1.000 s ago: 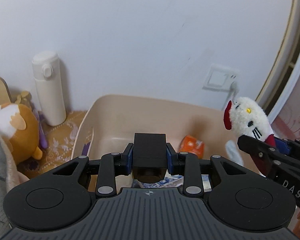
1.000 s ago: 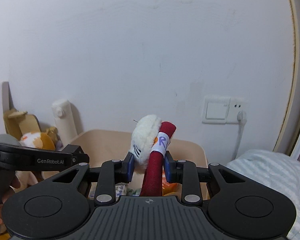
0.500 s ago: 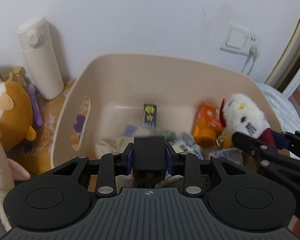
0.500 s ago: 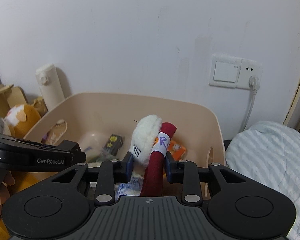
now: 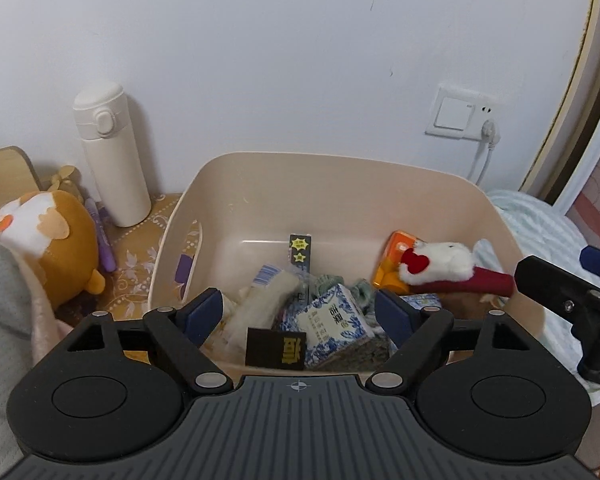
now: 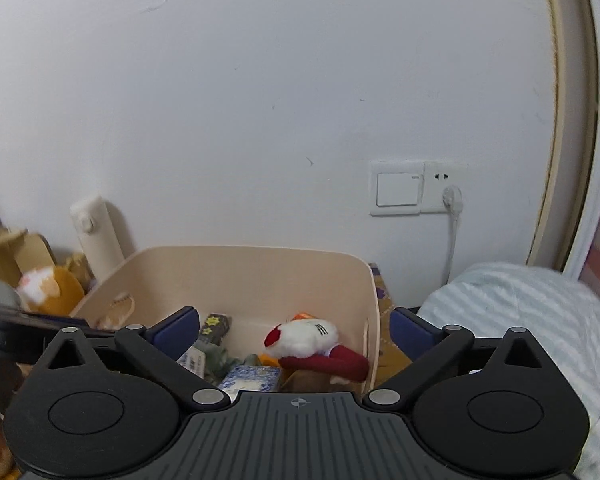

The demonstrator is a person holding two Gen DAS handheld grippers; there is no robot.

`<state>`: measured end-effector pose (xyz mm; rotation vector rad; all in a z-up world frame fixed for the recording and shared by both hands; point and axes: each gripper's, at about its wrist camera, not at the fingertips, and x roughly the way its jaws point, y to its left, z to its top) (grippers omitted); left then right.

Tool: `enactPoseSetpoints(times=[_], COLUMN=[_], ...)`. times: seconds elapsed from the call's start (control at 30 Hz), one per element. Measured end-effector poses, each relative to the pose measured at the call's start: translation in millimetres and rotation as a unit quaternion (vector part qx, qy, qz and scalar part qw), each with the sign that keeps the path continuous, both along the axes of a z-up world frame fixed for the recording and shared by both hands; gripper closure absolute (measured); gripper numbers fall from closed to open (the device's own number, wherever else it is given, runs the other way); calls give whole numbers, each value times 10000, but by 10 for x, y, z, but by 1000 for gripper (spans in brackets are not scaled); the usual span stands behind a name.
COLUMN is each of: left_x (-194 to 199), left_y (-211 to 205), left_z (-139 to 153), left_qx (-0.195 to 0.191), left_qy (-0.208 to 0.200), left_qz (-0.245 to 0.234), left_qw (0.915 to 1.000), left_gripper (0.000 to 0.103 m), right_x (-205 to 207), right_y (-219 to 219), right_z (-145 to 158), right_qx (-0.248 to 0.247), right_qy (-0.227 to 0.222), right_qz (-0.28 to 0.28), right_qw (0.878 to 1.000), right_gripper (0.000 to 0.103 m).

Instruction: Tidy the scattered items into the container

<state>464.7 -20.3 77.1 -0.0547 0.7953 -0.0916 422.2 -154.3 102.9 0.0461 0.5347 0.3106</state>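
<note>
A beige plastic bin (image 5: 332, 176) (image 6: 256, 268) stands against the wall and holds several items. A small black box (image 5: 275, 347) lies at its near edge beside a blue-and-white carton (image 5: 334, 326). A white cat plush with a red bow and red body (image 5: 444, 268) (image 6: 312, 344) lies at the bin's right side. My left gripper (image 5: 298, 314) is open and empty above the bin's near side. My right gripper (image 6: 294, 326) is open and empty above the plush; it shows at the right edge of the left wrist view (image 5: 568, 300).
A white thermos (image 5: 110, 156) stands left of the bin by the wall. An orange plush (image 5: 48, 244) and a purple pen (image 5: 104, 244) lie on the patterned cloth at left. A striped blanket (image 6: 532, 328) lies right. A wall switch and plugged socket (image 6: 416, 192) are behind.
Both grippers have opened. The black box has dropped from the left gripper into the bin, and the cat plush has dropped from the right gripper onto the bin's right side.
</note>
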Motion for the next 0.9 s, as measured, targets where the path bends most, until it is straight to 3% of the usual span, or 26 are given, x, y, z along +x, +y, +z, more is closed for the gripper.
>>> enactPoseSetpoints(times=[0.2,0.37,0.57,0.73,0.9], left_x=[-261,-492,-826,-1102,-1459], left_y=[-45,-48,-11,109,156], left_z=[148,226,275,310,337], left_qx=[141,-67,95,-245,-230], left_qy=[-241,-255,-474,-441,-569], left_qz=[-76,-38,-1,128,248], left_qw=[9996,9996,9988,9986,9978], left_gripper=[18,18,18,18,18], right_x=[-180,-344,-584,-826,-1165], right_y=[-18,-8,-62,-110,-170], right_z=[74,82,101,136,186], right_qx=[2,15,104,98,135], right_qy=[5,6,7,-55,-192], right_qz=[51,146,103,69,-36], right_qw=[10000,9999,9999,9999,9997], right_gripper=[0,0,0,0,0])
